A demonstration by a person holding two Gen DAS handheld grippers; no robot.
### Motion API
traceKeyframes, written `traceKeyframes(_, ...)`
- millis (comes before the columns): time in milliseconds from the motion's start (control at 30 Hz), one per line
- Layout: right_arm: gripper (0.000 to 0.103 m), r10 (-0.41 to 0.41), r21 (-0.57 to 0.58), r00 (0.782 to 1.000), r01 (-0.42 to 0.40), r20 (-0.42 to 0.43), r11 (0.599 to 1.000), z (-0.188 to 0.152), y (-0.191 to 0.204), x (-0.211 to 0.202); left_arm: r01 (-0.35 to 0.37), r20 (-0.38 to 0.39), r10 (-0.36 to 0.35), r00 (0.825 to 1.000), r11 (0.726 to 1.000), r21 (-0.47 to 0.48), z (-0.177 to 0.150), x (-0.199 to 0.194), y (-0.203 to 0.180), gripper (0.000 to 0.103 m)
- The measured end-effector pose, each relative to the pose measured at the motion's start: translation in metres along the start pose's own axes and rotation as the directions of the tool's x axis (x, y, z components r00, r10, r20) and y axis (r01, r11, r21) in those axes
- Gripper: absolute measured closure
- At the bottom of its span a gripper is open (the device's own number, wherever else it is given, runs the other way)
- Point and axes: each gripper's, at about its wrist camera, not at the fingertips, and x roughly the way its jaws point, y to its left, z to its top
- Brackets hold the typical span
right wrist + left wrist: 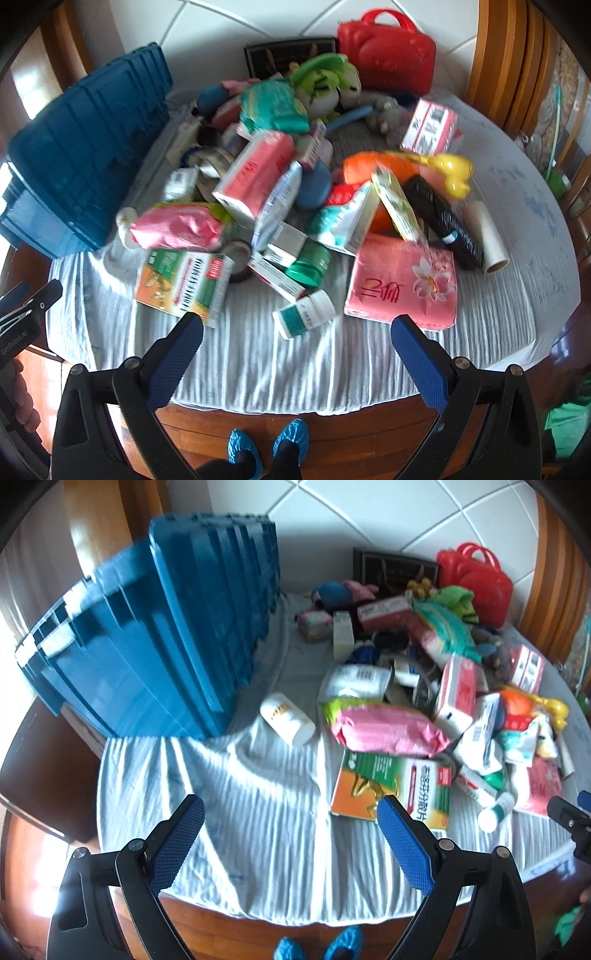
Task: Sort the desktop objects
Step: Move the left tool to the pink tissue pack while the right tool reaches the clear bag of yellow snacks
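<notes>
Both grippers, left gripper (290,805) and right gripper (297,326), are wide open, holding nothing. Grab the small white bottle (304,308) nearest the blue bin (85,155) slowly.

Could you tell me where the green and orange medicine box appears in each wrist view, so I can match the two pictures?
Left wrist view: the green and orange medicine box lies right of centre, just beyond the left tool's right finger.
Right wrist view: the same box lies left of centre, just beyond the right tool's left finger.
Shared landmark: the blue crate, at the left in both views.
</notes>
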Motion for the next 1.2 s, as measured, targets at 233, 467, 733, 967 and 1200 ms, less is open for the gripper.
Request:
traceKeyframes(233,0.000,0.008,0.023,1.000,-0.009,0.025,1.000,0.012,-0.018,0.018,-0.007,-0.041,0.007,0.999,1.000,0.012,0.010,0.031,-0.013,0.007)
traceKeyframes(467,0.000,0.021,0.082,1.000,-0.021,0.000,0.996,0.030,-0.035,0.031,0.075,-0.068,-0.071,0.995,0.996,0.057,0.040,0.067,-0.036,0.007)
traceKeyframes(733,0.000,-0.048,0.161,0.998,0.043,0.031,0.986,0.060,-0.055,0.032,0.203,-0.031,-0.201,0.979,0.962,0.185,0.082,0.084,-0.099,0.007)
traceKeyframes(967,0.004,0.010,0.203,0.998,0.001,-0.054,0.979,0.073,-0.070,0.062,0.234,-0.059,-0.227,0.972,0.927,0.294,0.100,0.102,-0.174,0.011)
traceKeyframes(1200,0.034,0.053,0.173,0.991,-0.032,-0.121,0.984,0.083,-0.068,0.092,0.250,-0.126,-0.221,0.967,0.918,0.307,0.098,0.126,-0.201,0.014)
